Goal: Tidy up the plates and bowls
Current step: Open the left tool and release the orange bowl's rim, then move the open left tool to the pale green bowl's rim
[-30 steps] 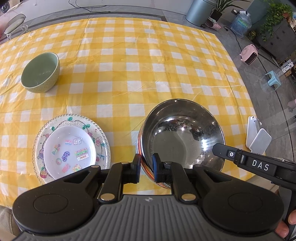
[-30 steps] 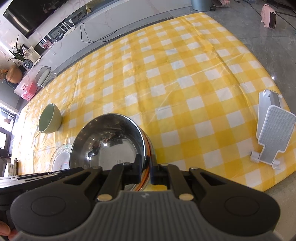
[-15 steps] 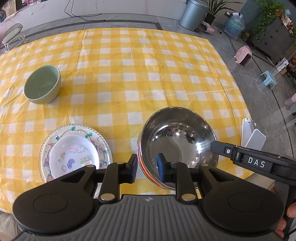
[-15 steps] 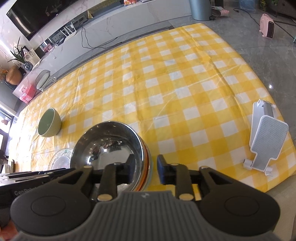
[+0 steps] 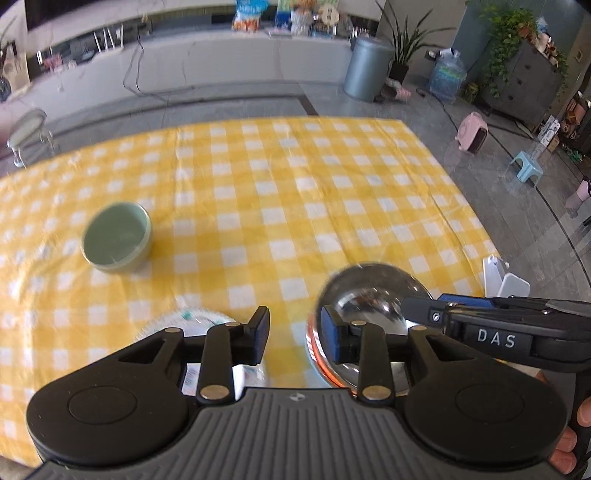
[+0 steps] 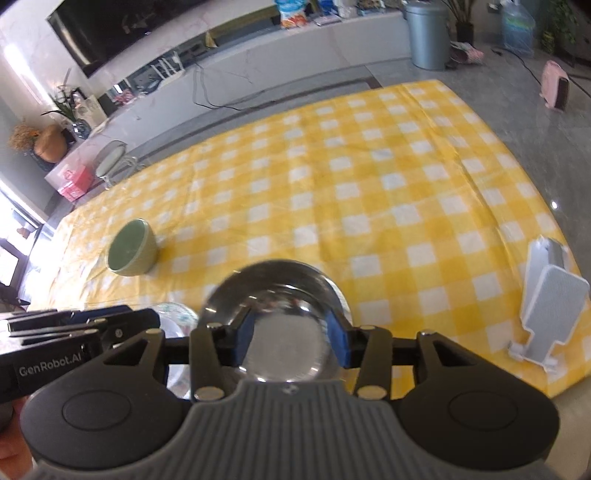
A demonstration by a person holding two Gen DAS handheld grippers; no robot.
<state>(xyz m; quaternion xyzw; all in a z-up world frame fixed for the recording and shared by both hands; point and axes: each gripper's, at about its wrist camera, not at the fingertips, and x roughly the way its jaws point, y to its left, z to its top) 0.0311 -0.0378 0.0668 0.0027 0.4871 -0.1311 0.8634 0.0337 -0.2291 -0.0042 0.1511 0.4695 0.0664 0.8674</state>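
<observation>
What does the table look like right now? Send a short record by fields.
steel bowl: near table edge, stacked on an orange-rimmed dish, released
green bowl: upright, far left, alone
patterned plate: left of steel bowl, partly hidden
left gripper: fingers have just been opening, nothing between them
right gripper: fingers have just been opening, above the steel bowl, not gripping
tablecloth: yellow check

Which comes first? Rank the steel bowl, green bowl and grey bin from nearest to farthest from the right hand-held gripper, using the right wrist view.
1. Steel bowl: directly under the right hand-held gripper.
2. Green bowl: further up the tablecloth, to the left.
3. Grey bin: on the floor beyond the table.
</observation>
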